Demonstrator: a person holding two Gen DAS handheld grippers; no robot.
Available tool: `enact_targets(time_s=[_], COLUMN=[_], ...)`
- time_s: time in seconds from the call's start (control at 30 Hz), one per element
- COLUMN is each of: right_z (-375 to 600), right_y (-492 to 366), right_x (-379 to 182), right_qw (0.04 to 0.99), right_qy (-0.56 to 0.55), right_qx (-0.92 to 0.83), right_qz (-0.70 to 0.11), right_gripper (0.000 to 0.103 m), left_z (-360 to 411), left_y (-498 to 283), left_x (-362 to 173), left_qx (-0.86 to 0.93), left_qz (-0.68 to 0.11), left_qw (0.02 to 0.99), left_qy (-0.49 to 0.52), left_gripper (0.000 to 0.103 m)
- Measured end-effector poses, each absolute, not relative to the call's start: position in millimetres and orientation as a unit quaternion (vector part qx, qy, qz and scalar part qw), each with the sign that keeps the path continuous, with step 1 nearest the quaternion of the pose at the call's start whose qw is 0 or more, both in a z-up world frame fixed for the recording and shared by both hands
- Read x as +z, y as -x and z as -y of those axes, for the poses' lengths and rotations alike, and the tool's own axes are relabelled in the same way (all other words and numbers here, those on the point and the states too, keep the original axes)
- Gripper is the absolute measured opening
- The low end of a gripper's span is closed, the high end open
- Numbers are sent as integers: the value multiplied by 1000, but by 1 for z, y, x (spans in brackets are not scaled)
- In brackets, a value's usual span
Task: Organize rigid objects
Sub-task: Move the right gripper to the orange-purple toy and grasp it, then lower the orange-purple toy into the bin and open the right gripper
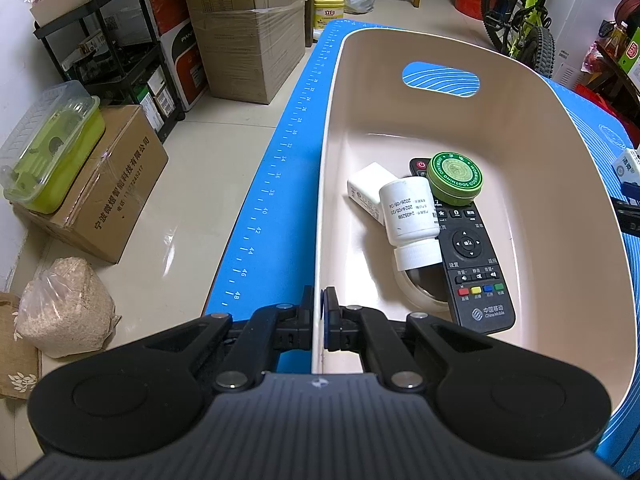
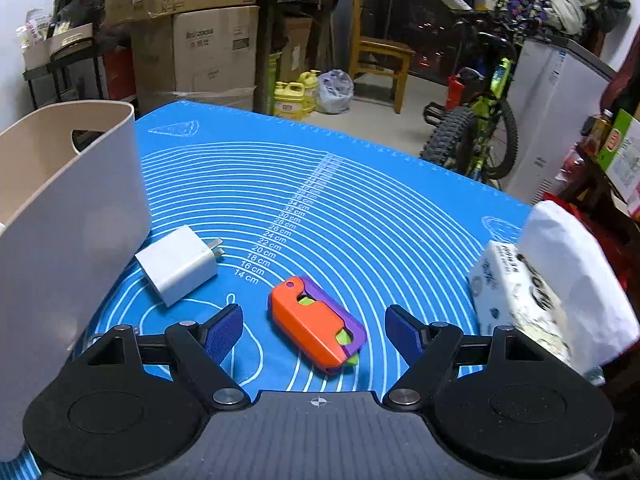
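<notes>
The orange and purple plastic toy with green parts (image 2: 318,326) lay flat on the blue silicone mat (image 2: 360,208), between the wide open fingers of the right gripper (image 2: 314,334), which held nothing. It looked light, stiff and rather smooth, so I judge a hold across its long flat sides would be safest, because the rounded ends could slip. A white square plug charger (image 2: 178,266) lay just beside the beige plastic bin (image 2: 72,216), and a soft tissue pack (image 2: 520,296) stood near on the other side, leaving open mat ahead. The left gripper (image 1: 319,316) was clamped on the near rim of the bin (image 1: 560,200), where a black remote (image 1: 472,256), a white bottle (image 1: 408,220) and a green tin (image 1: 454,178) lay.
</notes>
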State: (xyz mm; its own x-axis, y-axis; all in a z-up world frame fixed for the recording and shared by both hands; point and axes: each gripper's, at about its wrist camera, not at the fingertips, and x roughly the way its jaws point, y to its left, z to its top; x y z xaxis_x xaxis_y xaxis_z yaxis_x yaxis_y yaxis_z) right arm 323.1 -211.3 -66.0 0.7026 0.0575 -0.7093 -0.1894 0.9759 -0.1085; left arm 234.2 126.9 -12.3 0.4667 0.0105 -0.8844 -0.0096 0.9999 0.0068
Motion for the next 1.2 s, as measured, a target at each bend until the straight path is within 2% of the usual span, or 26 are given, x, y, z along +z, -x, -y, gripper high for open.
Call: enact_targets(time_s=[0.17, 0.4, 0.5, 0.93, 1.13, 1.2], right_z=[213, 224, 226, 208, 217, 217], right_y=[-341, -348, -345, -324, -329, -326], right_x=[-81, -96, -98, -92, -94, -96], right_qw=[913, 910, 911, 902, 905, 907], right_qy=[86, 61, 59, 78, 60, 60], right_qx=[85, 103, 108, 95, 108, 113], right_qz=[-391, -397, -393, -415, -408, -401], right_gripper=[80, 65, 64, 64, 70, 64], left_z=[-127, -126, -125, -122, -120, -121], left_y=[-234, -233, -233, -232, -233, -233], left_x=[-13, -13, -13, -12, -12, -12], left_qx=[6, 3, 2, 6, 6, 7], left_qz=[-517, -517, -517, -514, -515, -515], left_qw=[856, 856, 856, 857, 857, 857], left_qy=[-1, -8, -11, -23, -23, -23], left_gripper=[5, 5, 5, 6, 6, 6])
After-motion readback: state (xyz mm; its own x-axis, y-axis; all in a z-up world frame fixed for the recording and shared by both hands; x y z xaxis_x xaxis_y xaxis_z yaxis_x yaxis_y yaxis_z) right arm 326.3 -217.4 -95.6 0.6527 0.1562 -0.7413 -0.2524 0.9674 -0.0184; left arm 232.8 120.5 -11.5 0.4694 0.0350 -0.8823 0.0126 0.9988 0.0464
